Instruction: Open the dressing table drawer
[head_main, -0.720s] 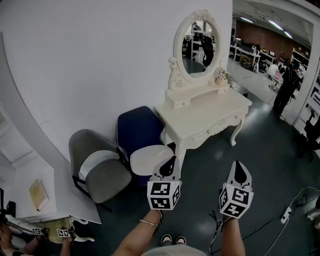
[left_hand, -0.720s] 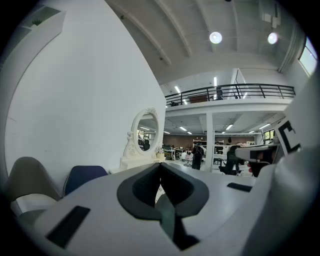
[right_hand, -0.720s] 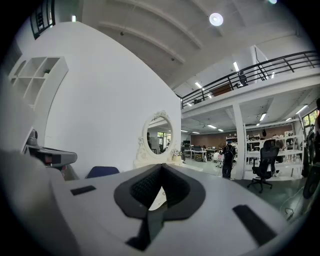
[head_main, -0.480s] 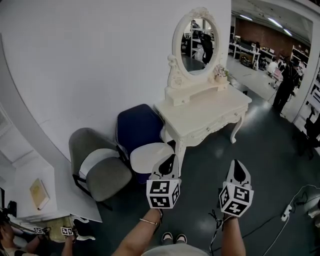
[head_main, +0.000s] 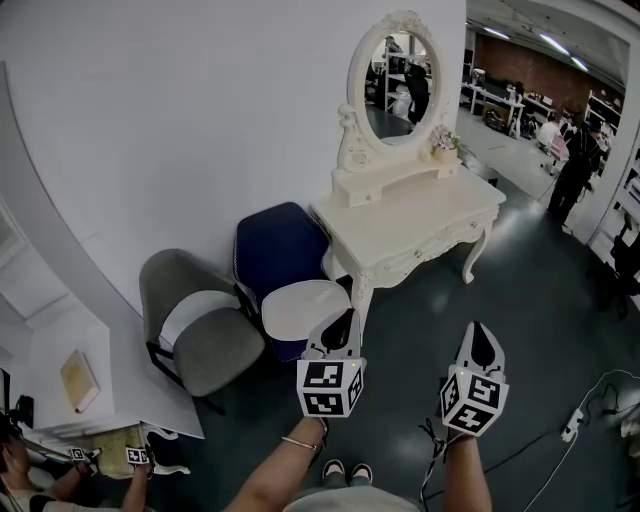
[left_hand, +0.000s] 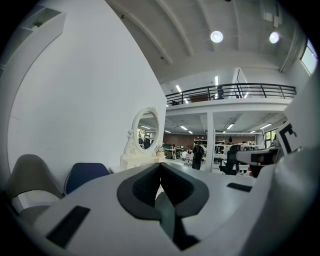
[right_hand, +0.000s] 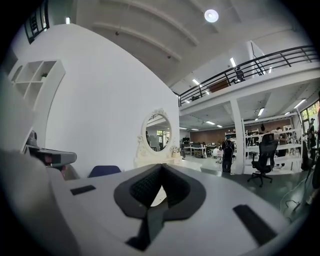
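While left gripper (head_main: 345, 320) and right gripper (head_main: 478, 332) hold their fingers closed on nothing, dressing table drawer (head_main: 420, 262) well ahead, untouched

A plain white wall (head_main: 200, 120) is seen at the left, and a dark grey floor (head_main: 520, 330) is laid throughout. A grey chair (head_main: 205, 335) and a blue chair (head_main: 275, 250) are set side by side along the wall. Round ceiling lamps (left_hand: 216, 36) are lit above a railed mezzanine (left_hand: 235, 91). A black office chair (right_hand: 265, 150) is placed on the open floor.
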